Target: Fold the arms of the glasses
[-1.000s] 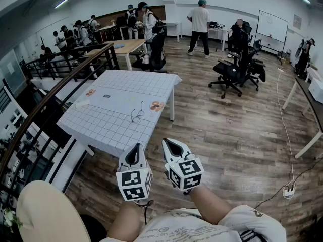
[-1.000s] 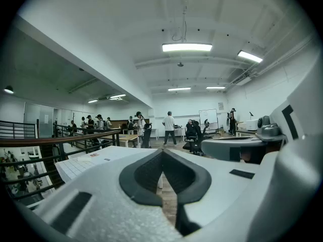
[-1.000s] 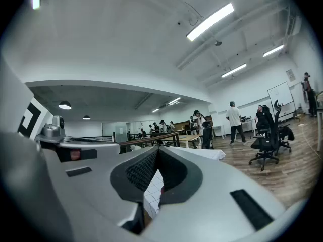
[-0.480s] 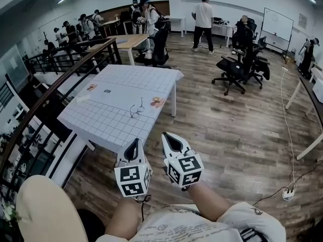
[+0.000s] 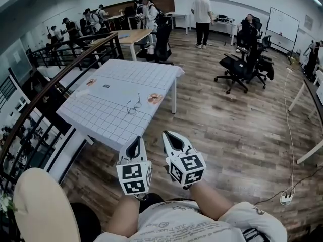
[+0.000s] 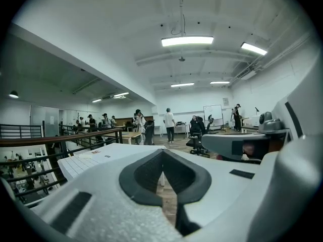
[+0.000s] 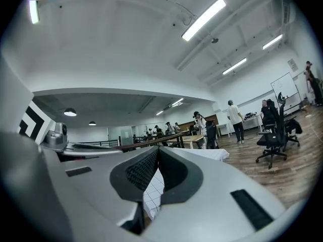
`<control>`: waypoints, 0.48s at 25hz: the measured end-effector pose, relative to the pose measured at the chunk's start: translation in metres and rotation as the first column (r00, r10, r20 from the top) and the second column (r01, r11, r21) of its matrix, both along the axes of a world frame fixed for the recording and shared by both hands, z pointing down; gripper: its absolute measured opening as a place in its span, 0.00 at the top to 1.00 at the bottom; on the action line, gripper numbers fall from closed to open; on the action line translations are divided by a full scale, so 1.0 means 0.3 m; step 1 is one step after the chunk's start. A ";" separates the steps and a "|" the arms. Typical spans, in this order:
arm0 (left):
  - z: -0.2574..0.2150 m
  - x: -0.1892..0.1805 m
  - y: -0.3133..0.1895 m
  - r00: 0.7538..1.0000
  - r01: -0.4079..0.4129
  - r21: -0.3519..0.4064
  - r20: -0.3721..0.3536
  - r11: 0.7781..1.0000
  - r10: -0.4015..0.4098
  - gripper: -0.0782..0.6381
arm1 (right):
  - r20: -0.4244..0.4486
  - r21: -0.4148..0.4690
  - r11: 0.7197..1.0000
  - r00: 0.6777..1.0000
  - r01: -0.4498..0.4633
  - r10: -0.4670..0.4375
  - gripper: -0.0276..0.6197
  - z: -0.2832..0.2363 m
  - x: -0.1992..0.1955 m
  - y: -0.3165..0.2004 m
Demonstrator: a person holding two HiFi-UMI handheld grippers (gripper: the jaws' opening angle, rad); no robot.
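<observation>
Wood-plank floor (image 5: 227,125), matt white gridded tabletop (image 5: 101,120), seemingly thin metal glasses (image 5: 133,105)

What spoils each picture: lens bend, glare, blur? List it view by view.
Head view: strong fisheye bows the railing and the table; light even; the glasses tiny but sharp. Left gripper view: round black vignette, ceiling lamp blown white, shut left tongs soft up close. Right gripper view: same vignette, lamp strip glaring, shut right tongs fill the lower frame.

The counter (image 5: 108,121) is white with a thin dark grid. The glasses (image 5: 133,105) have dark frames. The left gripper (image 5: 135,144) and right gripper (image 5: 170,137) are white, with black-lined jaws and black-and-white marker cubes. The floor (image 5: 227,125) is brown wood-grain planks.
</observation>
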State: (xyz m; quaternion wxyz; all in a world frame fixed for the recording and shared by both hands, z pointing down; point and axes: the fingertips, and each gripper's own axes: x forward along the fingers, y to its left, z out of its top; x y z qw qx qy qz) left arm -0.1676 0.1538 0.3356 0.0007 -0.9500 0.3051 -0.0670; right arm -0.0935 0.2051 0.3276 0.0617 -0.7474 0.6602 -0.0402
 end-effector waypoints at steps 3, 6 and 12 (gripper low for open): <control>0.008 0.008 -0.003 1.000 0.011 -0.006 -0.001 1.000 -0.011 0.87 | 0.004 0.000 1.000 1.000 0.014 -0.014 0.94 0.012 0.009 -0.004; 0.018 0.023 -0.016 1.000 0.017 -0.022 -0.004 1.000 -0.018 0.87 | 0.014 -0.004 1.000 1.000 0.025 -0.025 0.94 0.025 0.025 -0.019; 0.029 0.065 -0.108 0.999 0.041 -0.032 -0.005 0.999 -0.041 0.87 | -0.008 -0.014 0.998 0.998 0.058 -0.059 0.93 0.039 0.058 -0.106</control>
